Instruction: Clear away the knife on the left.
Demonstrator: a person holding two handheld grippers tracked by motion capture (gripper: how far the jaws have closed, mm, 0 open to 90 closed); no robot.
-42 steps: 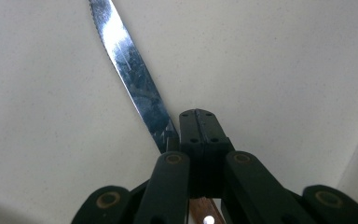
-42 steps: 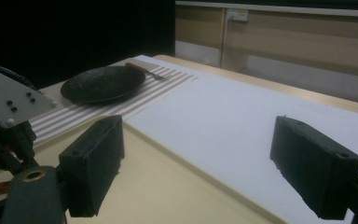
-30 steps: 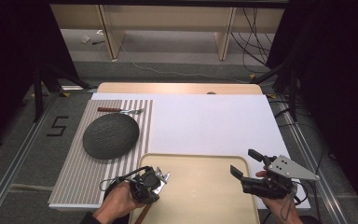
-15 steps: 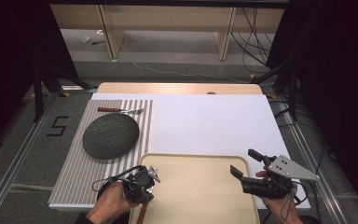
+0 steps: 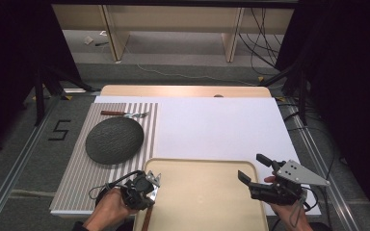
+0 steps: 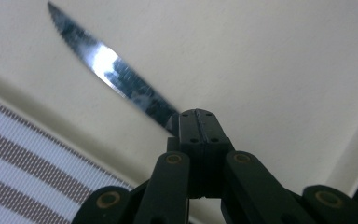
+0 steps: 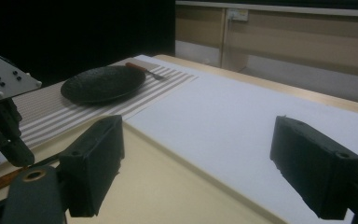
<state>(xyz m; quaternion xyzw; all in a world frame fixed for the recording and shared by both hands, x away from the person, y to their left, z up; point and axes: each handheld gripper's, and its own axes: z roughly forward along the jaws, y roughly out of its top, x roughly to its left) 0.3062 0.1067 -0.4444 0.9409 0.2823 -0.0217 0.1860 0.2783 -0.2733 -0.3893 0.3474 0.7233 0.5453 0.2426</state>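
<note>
Left gripper (image 5: pixel 142 190), lower left of the high view — jaws pinched on a serrated steel knife (image 6: pixel 114 77) over the beige plastic tray (image 5: pixel 202 202). Right gripper (image 5: pixel 255 169), lower right — wide, empty. We judge a pick-up underway; next, carrying toward the round dark plate (image 5: pixel 114 140) on the striped mat (image 5: pixel 77 168).
</note>
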